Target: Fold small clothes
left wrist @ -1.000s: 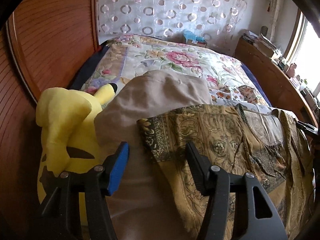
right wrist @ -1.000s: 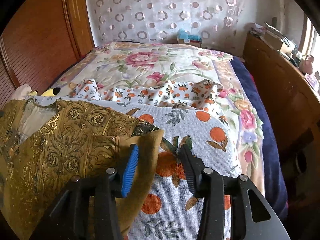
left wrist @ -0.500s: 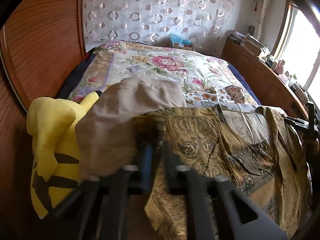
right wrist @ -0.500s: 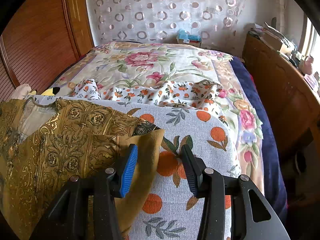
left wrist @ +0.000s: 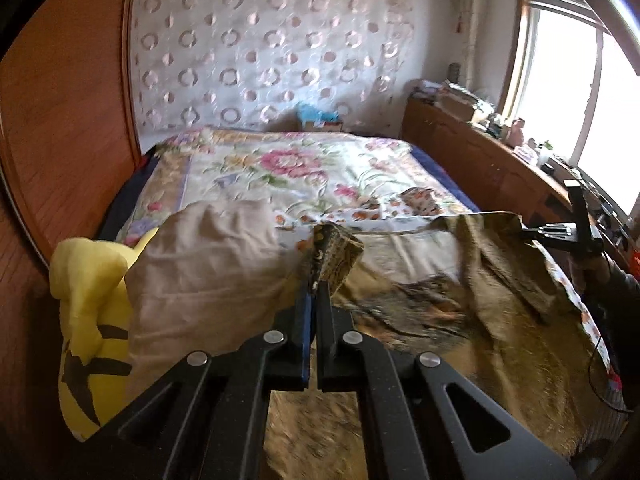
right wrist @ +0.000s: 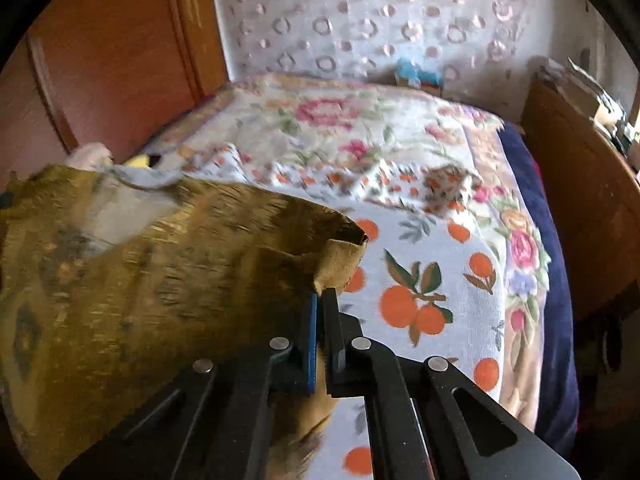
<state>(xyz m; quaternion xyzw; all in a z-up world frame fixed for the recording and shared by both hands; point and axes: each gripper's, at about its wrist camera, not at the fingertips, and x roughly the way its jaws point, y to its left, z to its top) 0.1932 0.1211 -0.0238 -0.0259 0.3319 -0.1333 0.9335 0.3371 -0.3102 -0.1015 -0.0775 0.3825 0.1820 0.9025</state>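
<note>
A bed (left wrist: 240, 168) fills both views, covered by a floral bedspread (right wrist: 328, 120); a wooden wardrobe (left wrist: 68, 112) stands along one side and a wooden cabinet (left wrist: 472, 160) along the other, under a bright window (left wrist: 576, 80); on the bedspread's near part lies a white cloth printed with oranges (right wrist: 420, 280); over that cloth hangs the olive-gold patterned garment (left wrist: 460, 320), stretched between the two grippers and lifted at both corners; a beige cloth (left wrist: 200, 272) lies humped just beside the garment, touching a yellow plush toy (left wrist: 84, 320) at the bed's edge; the left gripper (left wrist: 314, 284) has just closed its jaws, now clamped on one garment corner, which sticks up beyond the tips; the right gripper (right wrist: 320, 294) has just closed too, its jaws pinching the opposite corner, whose edge curls above them.
</note>
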